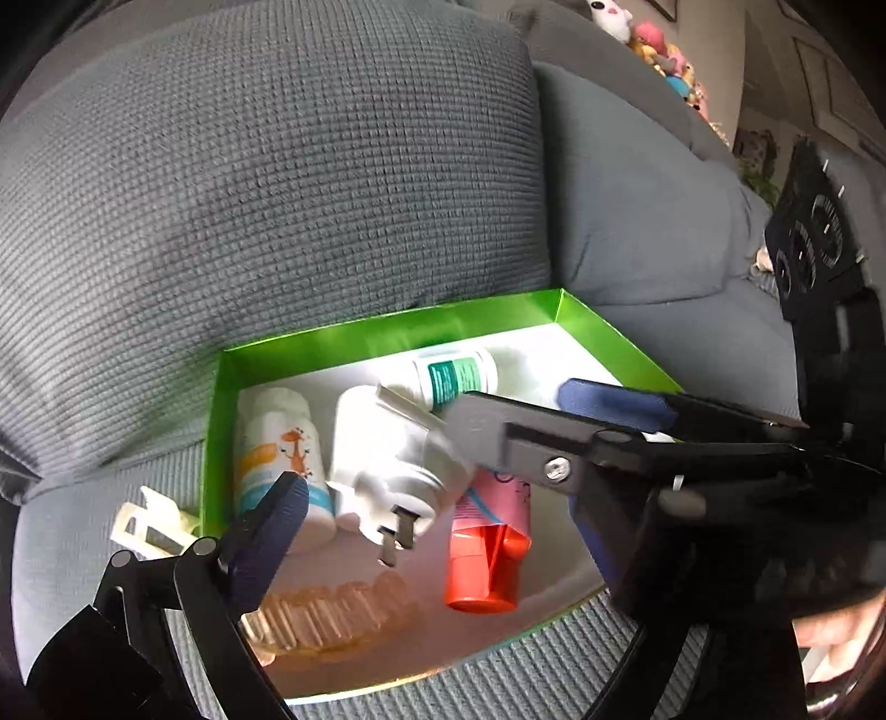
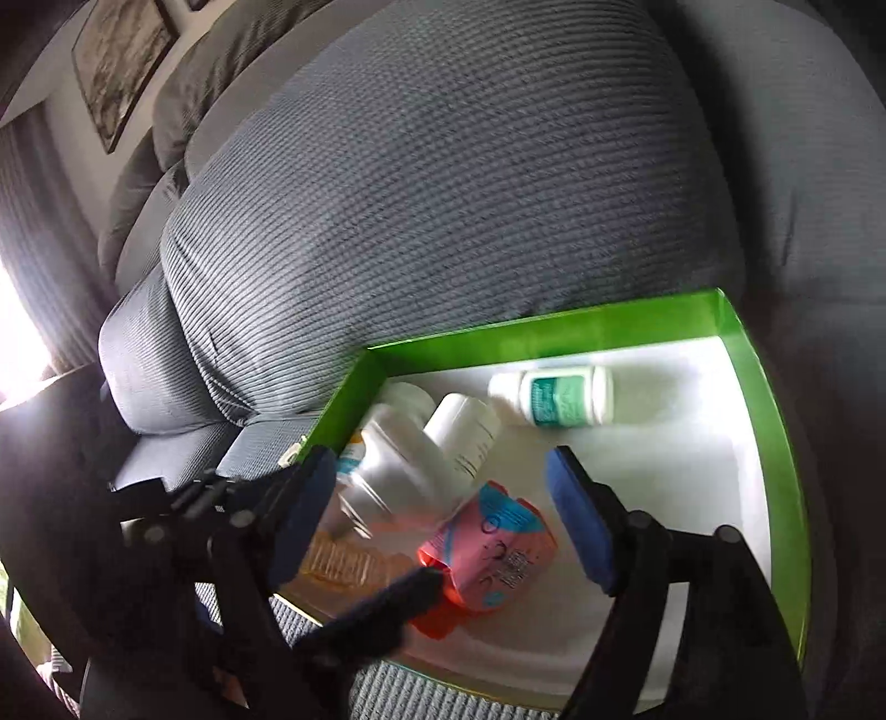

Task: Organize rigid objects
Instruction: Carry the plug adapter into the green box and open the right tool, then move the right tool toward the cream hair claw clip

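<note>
A shallow green tray (image 1: 387,327) (image 2: 554,327) with a white floor lies on a grey sofa seat. Inside lie a white bottle with an orange giraffe label (image 1: 282,459), a white plug adapter (image 1: 387,465), a white bottle with a green label (image 1: 457,376) (image 2: 554,396), a pink and red tube (image 1: 487,548) (image 2: 493,548) and a ribbed translucent orange piece (image 1: 332,615) (image 2: 338,565). My left gripper (image 1: 432,509) stands open over the plug and tube, pressing nothing. My right gripper (image 2: 443,465) (image 1: 520,399) hovers open above the same pile, crossing in from the right.
A cream plastic clip (image 1: 149,526) lies on the seat just outside the tray's left wall. A big grey back cushion (image 1: 277,194) (image 2: 443,194) rises right behind the tray. Plush toys (image 1: 664,50) sit far along the sofa. A hand (image 1: 841,626) shows at the lower right.
</note>
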`<state>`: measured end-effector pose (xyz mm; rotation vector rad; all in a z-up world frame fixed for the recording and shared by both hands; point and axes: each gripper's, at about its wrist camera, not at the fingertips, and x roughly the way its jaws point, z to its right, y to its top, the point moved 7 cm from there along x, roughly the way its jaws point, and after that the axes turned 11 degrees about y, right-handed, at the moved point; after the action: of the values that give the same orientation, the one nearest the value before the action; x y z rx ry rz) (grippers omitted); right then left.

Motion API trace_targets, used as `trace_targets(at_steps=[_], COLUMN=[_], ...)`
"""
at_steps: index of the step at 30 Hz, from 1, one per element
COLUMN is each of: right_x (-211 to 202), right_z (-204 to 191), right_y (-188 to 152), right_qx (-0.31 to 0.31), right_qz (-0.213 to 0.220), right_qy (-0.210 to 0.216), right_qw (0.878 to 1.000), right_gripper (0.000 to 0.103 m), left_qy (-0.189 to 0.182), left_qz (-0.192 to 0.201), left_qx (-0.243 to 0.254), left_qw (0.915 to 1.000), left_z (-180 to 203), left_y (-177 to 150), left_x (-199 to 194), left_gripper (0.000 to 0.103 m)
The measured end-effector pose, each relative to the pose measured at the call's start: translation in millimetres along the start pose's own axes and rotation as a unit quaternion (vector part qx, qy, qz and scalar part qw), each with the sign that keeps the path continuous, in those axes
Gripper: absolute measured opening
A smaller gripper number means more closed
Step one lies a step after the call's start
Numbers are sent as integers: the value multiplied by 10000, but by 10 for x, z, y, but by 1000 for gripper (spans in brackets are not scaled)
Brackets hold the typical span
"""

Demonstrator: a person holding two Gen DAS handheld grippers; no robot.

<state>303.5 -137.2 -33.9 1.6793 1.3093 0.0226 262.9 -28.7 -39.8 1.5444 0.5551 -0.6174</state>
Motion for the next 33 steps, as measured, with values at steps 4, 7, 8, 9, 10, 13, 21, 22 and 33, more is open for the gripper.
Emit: trace_targets(at_steps=[4, 7, 8, 9, 10, 13, 21, 22, 33], right_x=[-163, -364, -417, -461, -530, -677, -887, -896, -781], right_z=[75, 52, 38, 24, -2, -99, -410, -444, -911], right_y=[-30, -55, -64, -72, -92, -164, -428, -449, -591], right_qx=[201, 231, 228, 223, 207, 127, -133, -151, -516], right_qz=[174, 377, 418, 450, 477, 557, 483, 465, 284], right_qy=[-47, -102, -118, -134, -184, -347, -509, -503, -447], right_qw=[9996, 9990, 9988, 9987, 9985, 9978, 9974, 9975, 9973], right_gripper=[83, 86, 87, 89, 91, 103, 102, 102, 102], left_qy=[330, 573, 617, 674, 730, 886, 1114, 1141, 1357], left_qz=[174, 271, 279, 299, 322, 355, 472, 482, 537], left_qx=[62, 56, 24, -12, -57, -150, -430, -460, -722], left_qw=[9993, 9980, 9977, 9973, 9968, 9953, 9917, 9912, 9867], left_z=[-41, -70, -102, -116, -132, -195, -365, -389, -632], left_y=[-50, -144, -164, -202, -243, -346, -570, -597, -833], left_x=[-151, -304, -324, -381, -441, -602, -987, -1035, -1322], left_gripper=[96, 100, 100, 100, 100, 100, 101, 101, 101])
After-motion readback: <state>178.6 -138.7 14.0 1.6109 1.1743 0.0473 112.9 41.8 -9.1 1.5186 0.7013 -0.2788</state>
